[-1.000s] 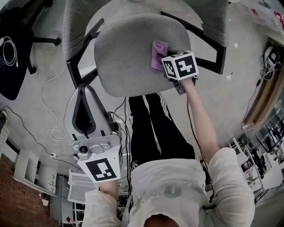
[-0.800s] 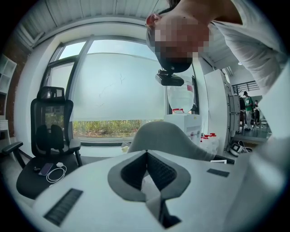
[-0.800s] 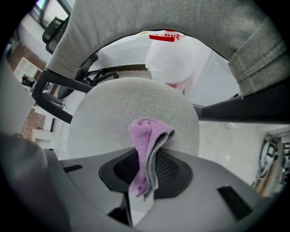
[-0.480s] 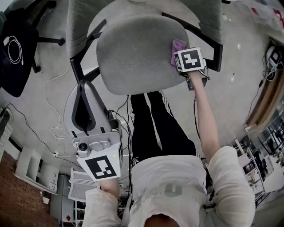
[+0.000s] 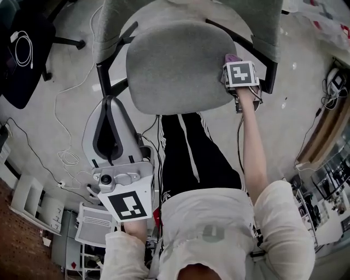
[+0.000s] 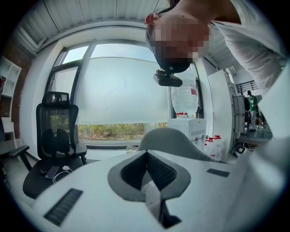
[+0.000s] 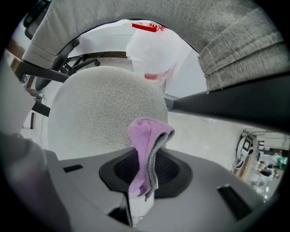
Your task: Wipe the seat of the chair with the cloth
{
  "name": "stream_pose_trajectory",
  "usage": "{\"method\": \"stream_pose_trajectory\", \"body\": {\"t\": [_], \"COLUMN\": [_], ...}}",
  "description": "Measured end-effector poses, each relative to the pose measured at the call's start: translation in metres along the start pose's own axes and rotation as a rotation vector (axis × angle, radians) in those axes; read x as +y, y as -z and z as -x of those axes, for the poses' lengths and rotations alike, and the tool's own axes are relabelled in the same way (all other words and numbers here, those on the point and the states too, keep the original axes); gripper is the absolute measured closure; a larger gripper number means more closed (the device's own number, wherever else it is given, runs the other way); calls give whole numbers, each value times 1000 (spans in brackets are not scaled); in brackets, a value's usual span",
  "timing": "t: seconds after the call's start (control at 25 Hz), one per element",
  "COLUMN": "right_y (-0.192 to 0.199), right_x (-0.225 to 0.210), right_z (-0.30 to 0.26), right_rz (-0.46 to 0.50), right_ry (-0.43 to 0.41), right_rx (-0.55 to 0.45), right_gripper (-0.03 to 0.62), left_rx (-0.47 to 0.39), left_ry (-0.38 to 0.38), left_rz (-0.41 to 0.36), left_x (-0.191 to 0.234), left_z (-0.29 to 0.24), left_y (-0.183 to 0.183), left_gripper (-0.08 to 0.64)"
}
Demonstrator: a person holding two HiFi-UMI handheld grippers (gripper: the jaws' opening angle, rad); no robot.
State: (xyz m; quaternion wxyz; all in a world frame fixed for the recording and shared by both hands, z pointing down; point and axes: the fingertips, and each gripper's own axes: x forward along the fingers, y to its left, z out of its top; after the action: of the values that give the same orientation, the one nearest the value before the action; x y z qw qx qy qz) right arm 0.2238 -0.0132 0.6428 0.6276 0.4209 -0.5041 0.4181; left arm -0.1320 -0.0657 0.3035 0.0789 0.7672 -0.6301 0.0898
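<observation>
The grey fabric chair seat fills the top middle of the head view, its backrest beyond it. My right gripper is at the seat's right edge, shut on a purple cloth that peeks out above its marker cube. In the right gripper view the folded cloth sticks up from the shut jaws against the seat. My left gripper hangs low at the left, off the chair and pointing up. Its jaws are shut with nothing between them.
A black armrest runs just right of the cloth. The person's legs stand under the seat's near edge. A black office chair is at the far left, with cables on the floor and white shelving at the lower left.
My right gripper has carried the cloth across the seat from its middle right to the right edge. The left gripper has barely moved.
</observation>
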Motion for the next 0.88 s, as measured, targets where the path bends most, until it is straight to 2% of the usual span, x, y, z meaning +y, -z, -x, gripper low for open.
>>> {"method": "stream_pose_trajectory", "body": {"t": [0.12, 0.2, 0.28, 0.36, 0.48, 0.56, 0.64, 0.72, 0.8, 0.88], "right_y": [-2, -8, -16, -21, -9, 4, 14, 18, 17, 18], "right_x": [4, 26, 73, 144, 260, 324, 369, 395, 402, 391], "right_z": [12, 28, 48, 65, 69, 58, 47, 39, 32, 29], "right_rz": [-8, 1, 47, 112, 206, 279, 347, 387, 389, 348], "right_ry": [-5, -73, -217, -419, -694, -800, -842, -839, -814, -804], "right_rx": [-26, -93, -185, -258, -257, -235, -225, -233, -251, -247], "right_gripper": [505, 505, 505, 505, 505, 505, 505, 505, 505, 505], "left_rx": [9, 9, 11, 19, 35, 46, 58, 64, 69, 73], "left_ry": [-20, -42, -68, -92, -117, -127, -134, -138, -139, -135], "left_rz": [1, 3, 5, 7, 11, 12, 11, 5, 0, 2], "left_x": [8, 15, 23, 30, 38, 41, 43, 46, 48, 47], "left_z": [3, 5, 7, 8, 9, 8, 10, 13, 16, 17], "left_y": [3, 5, 9, 14, 22, 28, 32, 35, 38, 39], "left_gripper": [546, 546, 546, 546, 547, 547, 546, 546, 546, 546]}}
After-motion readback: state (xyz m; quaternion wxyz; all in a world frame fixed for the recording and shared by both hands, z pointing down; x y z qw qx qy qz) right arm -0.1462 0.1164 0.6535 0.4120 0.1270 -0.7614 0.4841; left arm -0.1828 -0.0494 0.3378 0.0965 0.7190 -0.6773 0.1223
